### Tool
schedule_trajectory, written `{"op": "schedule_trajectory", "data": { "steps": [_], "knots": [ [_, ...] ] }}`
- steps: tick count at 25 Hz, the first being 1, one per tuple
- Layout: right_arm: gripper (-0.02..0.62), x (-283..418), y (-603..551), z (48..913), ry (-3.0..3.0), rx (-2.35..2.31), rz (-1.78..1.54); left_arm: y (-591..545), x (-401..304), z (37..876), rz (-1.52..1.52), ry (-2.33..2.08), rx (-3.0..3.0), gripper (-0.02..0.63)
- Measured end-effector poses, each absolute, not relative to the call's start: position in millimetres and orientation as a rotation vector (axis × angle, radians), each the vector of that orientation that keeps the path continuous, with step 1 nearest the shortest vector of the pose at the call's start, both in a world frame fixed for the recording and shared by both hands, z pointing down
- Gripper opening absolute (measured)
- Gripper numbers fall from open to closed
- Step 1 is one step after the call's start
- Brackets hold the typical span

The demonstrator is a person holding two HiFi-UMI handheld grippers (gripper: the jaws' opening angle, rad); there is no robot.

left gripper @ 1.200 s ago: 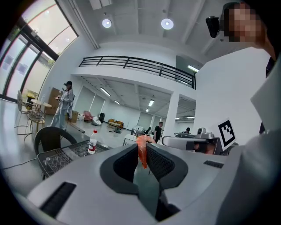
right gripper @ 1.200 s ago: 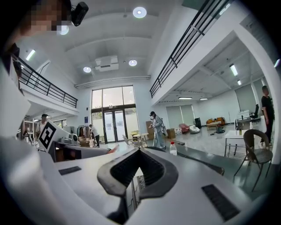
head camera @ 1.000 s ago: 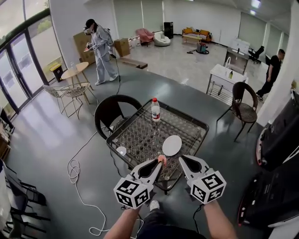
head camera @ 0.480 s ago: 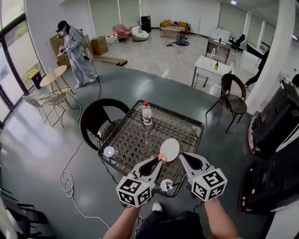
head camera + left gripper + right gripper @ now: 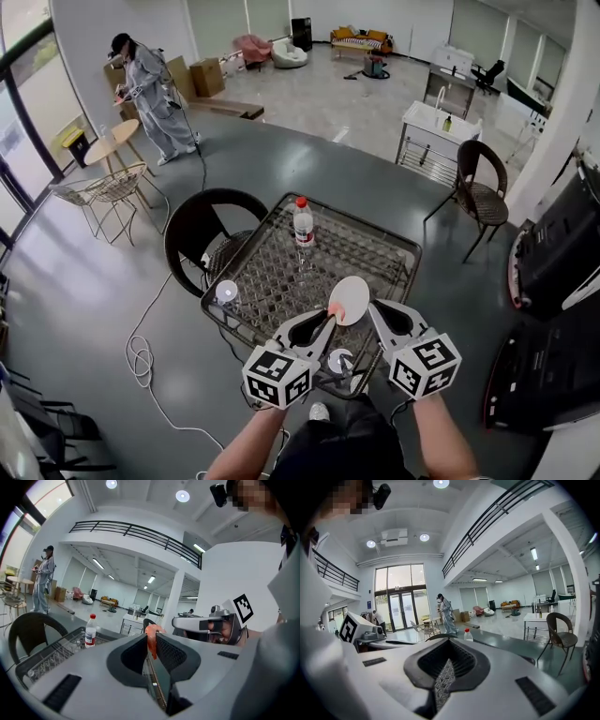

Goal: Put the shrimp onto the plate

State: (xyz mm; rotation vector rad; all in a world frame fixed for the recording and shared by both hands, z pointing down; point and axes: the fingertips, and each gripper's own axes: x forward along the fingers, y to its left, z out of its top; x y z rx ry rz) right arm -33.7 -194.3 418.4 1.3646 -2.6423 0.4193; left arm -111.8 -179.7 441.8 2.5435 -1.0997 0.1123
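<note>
Picked up, not yet delivered: shrimp (image 5: 151,634) clenched in left gripper (image 5: 324,324), lower centre of head view, above near edge of plate (image 5: 352,298) on desk (image 5: 272,272). Right gripper (image 5: 373,307) closed, empty. Remaining, probably: lowering, releasing onto plate.

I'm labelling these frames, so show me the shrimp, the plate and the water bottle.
shrimp (image 5: 151,640), left gripper view, on its pink body.
plate (image 5: 354,295), head view, on its bare white middle.
water bottle (image 5: 303,225), head view, on its label.
</note>
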Motion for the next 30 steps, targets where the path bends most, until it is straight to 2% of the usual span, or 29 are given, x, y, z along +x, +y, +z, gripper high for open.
{"op": "schedule_trajectory", "data": {
  "steps": [12,30],
  "knots": [
    [0.005,-15,-246,440,-2.629,1.290,0.446,-225,-96,479,0.241,-1.189,2.464,0.064],
    [0.006,22,-265,586,-2.346,1.110,0.666,-273,-62,667,0.690,-1.108,2.225,0.064]
  ]
}}
